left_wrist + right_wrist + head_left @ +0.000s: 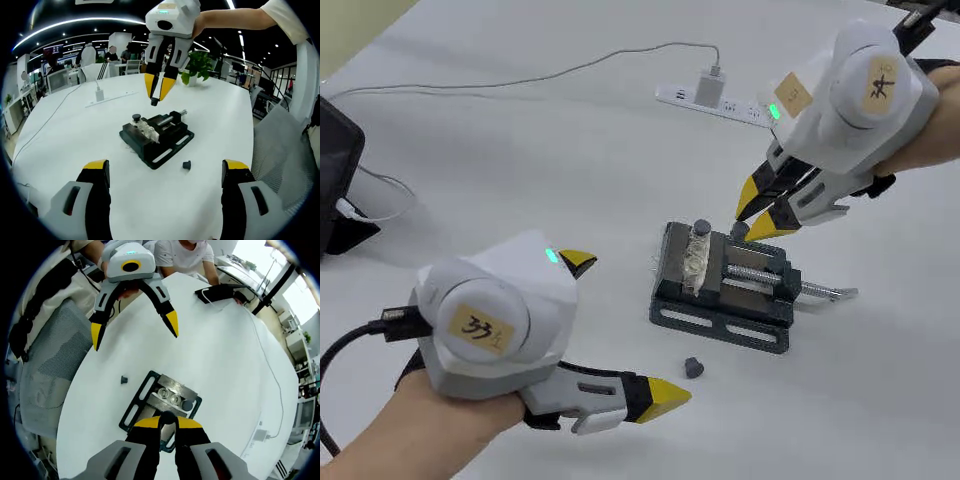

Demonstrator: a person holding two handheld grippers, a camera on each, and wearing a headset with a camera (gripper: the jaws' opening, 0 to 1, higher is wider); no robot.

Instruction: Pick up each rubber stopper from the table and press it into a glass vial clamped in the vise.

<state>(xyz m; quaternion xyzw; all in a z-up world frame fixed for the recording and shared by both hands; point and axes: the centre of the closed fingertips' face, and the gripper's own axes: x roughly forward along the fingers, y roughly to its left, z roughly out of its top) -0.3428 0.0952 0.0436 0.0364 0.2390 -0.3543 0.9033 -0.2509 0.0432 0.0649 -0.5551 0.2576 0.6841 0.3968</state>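
A black vise (720, 300) stands mid-table and clamps several glass vials (694, 262). The vial at the far end carries a dark rubber stopper (701, 228). My right gripper (748, 225) hovers just above the vise's far side, shut on another stopper (739, 231); that stopper (168, 417) sits between its yellow tips over the vise (150, 397). One loose stopper (693, 367) lies on the table in front of the vise. My left gripper (623, 328) is low at the near left, open, with the loose stopper (186, 164) and the vise (157, 135) ahead of it.
A white power strip (715, 100) with a plugged charger and its cable lies at the back. A dark device (335, 170) sits at the left edge. A mesh chair (47, 370) stands beside the table.
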